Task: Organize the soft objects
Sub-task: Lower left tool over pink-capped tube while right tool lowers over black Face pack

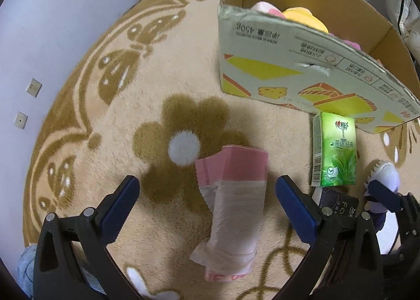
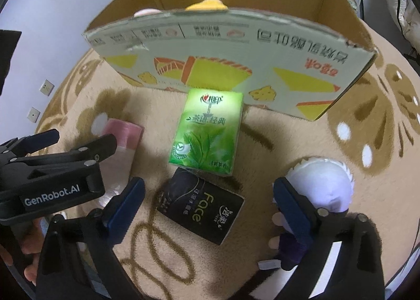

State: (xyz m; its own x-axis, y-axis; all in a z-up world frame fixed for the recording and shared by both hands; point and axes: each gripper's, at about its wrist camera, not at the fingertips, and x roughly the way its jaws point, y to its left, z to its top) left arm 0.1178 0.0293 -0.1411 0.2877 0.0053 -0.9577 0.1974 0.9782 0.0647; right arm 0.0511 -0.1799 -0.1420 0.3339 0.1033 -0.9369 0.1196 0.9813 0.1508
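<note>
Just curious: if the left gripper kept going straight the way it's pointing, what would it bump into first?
Probably the pink roll of bags lying between the open left gripper fingers on the rug.

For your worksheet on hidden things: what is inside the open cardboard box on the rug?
Over the open cardboard box's near wall, a yellow plush toy and pink plush pieces show. Their lower parts and the box floor are covered by that wall, so anything else inside cannot be seen.

Left gripper (image 1: 207, 210) spread wide; right gripper (image 2: 208, 208) — likewise.
</note>
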